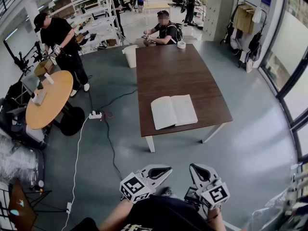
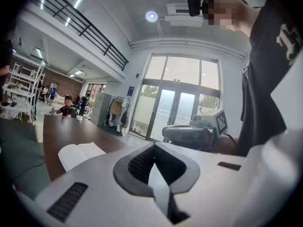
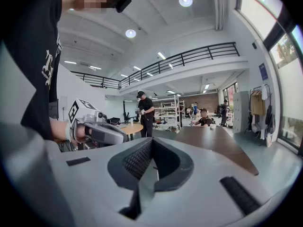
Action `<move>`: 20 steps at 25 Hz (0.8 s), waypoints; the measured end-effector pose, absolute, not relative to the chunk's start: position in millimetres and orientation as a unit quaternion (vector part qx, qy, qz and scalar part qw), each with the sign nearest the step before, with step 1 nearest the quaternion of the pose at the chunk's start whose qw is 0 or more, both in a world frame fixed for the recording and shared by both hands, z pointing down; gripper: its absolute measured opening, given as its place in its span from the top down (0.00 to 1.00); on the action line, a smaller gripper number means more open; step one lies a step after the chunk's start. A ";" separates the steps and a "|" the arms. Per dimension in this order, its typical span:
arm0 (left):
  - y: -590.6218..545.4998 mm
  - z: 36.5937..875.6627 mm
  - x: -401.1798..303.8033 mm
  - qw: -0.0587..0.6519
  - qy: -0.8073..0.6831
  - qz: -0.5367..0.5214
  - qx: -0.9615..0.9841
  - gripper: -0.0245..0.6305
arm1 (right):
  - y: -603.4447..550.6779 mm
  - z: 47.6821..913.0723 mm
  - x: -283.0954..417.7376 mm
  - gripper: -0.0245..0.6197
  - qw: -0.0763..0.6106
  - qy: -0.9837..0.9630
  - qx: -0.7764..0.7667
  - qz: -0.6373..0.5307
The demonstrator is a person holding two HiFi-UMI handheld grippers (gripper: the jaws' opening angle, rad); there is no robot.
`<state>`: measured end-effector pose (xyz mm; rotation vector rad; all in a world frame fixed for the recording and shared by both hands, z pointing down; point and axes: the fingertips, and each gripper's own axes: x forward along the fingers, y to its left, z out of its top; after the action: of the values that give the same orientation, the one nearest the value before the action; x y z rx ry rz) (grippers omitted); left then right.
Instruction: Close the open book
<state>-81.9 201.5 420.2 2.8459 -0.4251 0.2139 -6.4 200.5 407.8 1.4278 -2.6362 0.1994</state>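
Lying open on the brown tabletop (image 1: 173, 71), the book (image 1: 173, 111) is sitting well ahead of the fingers — the left gripper (image 1: 163, 170) and the right gripper (image 1: 196, 170) are hovering side by side over the floor (image 1: 250, 148), each with its fingers pressed together, gripping nothing.

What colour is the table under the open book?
The table is dark brown, clearest in the head view.

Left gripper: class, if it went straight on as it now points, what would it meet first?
The way looks free: the left gripper aims just right of the table and book, toward the glass doors, though depth is unclear.
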 end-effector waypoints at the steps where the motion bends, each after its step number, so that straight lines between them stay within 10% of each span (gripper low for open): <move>1: 201.9 421.1 -77.4 0.128 -0.149 0.073 0.978 0.95 | 200.5 409.0 0.1 0.98 0.070 -0.876 0.474 0.066; 20: 213.5 429.3 -34.5 0.138 -0.149 0.076 0.976 0.95 | 207.1 419.0 52.9 0.98 0.073 -0.861 0.496 0.089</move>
<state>-34.5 213.5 429.3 2.8236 -0.4309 0.2193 52.9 207.1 419.0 1.4893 -2.5852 0.2665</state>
